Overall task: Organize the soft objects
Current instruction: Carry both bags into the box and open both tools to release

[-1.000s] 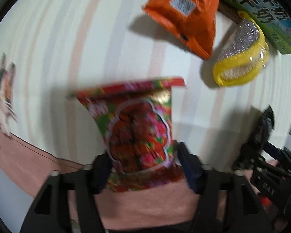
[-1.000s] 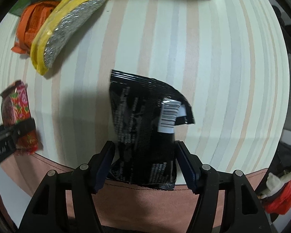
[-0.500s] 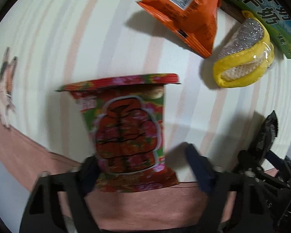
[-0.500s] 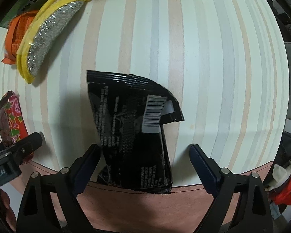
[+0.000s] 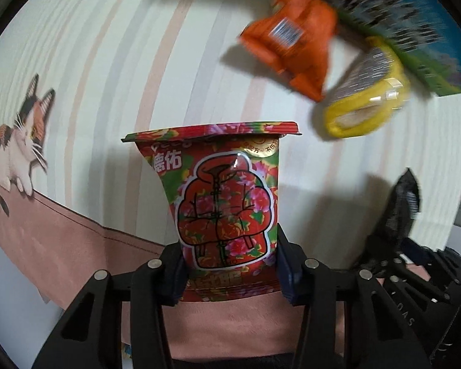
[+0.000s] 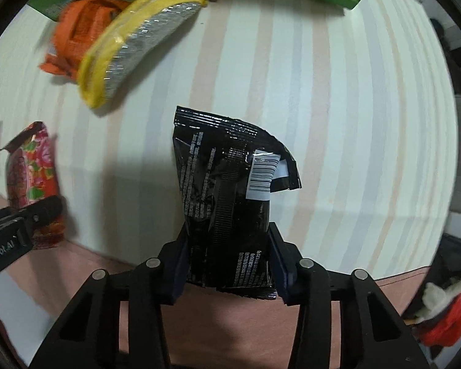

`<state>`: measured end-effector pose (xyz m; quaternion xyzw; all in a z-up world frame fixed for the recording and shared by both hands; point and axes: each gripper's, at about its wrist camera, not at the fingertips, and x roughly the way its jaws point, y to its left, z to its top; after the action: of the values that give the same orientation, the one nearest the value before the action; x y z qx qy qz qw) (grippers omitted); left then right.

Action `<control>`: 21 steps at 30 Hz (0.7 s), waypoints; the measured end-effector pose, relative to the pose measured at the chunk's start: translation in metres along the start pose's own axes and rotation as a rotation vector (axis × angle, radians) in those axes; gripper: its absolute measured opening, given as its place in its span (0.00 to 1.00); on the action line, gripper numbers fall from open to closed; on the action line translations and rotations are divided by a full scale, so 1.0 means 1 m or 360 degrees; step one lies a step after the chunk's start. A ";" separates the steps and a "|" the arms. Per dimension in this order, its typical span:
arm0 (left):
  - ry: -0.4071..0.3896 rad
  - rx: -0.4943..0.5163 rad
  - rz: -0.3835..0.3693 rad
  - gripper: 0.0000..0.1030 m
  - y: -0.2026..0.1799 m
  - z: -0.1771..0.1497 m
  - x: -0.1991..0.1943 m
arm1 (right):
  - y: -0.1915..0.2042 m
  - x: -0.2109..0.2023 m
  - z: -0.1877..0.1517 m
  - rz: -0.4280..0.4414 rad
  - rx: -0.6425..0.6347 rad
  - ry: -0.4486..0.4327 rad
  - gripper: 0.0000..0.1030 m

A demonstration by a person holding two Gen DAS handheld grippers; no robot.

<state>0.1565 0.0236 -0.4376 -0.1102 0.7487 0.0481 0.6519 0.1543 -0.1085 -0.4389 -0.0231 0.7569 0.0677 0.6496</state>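
Red packet (image 5: 227,212) and black packet (image 6: 230,206) are being gripped by closing jaws; orange packet (image 5: 295,43) and yellow pack (image 5: 368,104) are still lying unsorted on the desk (image 5: 107,61).

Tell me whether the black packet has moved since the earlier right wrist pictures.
Yes. The black packet, now clamped by the just-closed right gripper, has lifted off the striped tablecloth.

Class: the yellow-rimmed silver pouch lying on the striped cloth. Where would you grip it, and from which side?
Grip the yellow-rimmed silver pouch across its narrow width near the middle, coming straight down from above. It lies flat, long and curved, so its ends would sag. The orange packet crowds one side.
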 end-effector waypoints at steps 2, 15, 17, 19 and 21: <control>-0.0061 0.0034 -0.0056 0.43 -0.009 -0.002 -0.024 | 0.002 -0.017 -0.003 0.0078 -0.0006 -0.0035 0.44; -0.0326 0.0325 -0.0379 0.43 -0.047 0.107 -0.188 | -0.027 -0.218 0.066 0.0424 -0.0054 -0.0521 0.44; -0.0277 0.0322 -0.0375 0.43 -0.052 0.146 -0.191 | -0.041 -0.225 0.108 0.0416 -0.0009 -0.0488 0.44; -0.0127 0.0291 -0.0435 0.43 -0.055 0.186 -0.174 | -0.051 -0.216 0.144 0.0395 0.0046 -0.0398 0.44; 0.0034 0.0234 -0.0473 0.43 -0.065 0.221 -0.153 | -0.058 -0.200 0.186 0.0357 0.0085 -0.0308 0.44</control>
<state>0.4034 0.0240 -0.3142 -0.1721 0.7325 -0.1050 0.6502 0.3746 -0.1517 -0.2732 0.0855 0.6903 0.1215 0.7081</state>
